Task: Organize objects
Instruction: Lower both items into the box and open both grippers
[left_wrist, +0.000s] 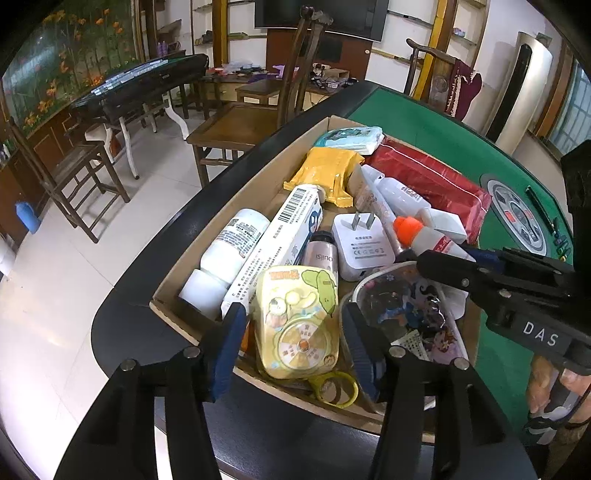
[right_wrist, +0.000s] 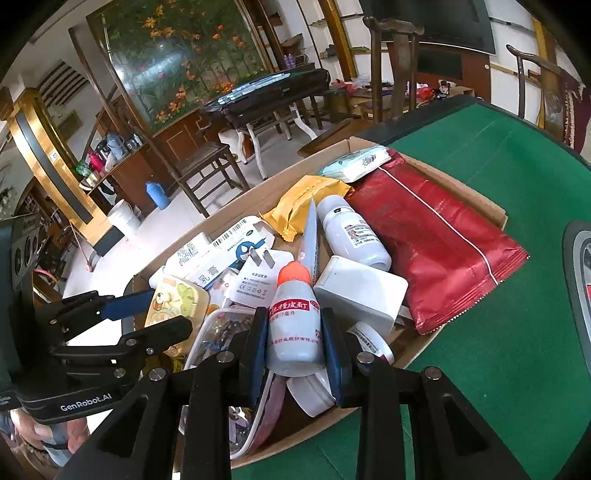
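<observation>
An open cardboard box (left_wrist: 240, 192) full of small goods sits on the green felt table (right_wrist: 498, 332). My left gripper (left_wrist: 293, 317) is open astride a yellow cartoon-printed case (left_wrist: 297, 295) at the box's near edge; narrow gaps show between its blue pads and the case. My right gripper (right_wrist: 294, 317) is shut on a white bottle with an orange cap (right_wrist: 293, 314), cap pointing away, over the box contents. The left wrist view shows that bottle (left_wrist: 424, 236) in the right gripper (left_wrist: 443, 254). In the right wrist view the left gripper (right_wrist: 159, 314) is at the left.
The box also holds a red pouch (right_wrist: 436, 240), a white charger (left_wrist: 362, 243), a long white carton (left_wrist: 280, 243), white bottles (left_wrist: 236, 240), a yellow envelope (left_wrist: 328, 166), a tissue pack (left_wrist: 351, 138) and a clear sticker pouch (left_wrist: 402, 306). Wooden chairs stand beyond the table's black rim.
</observation>
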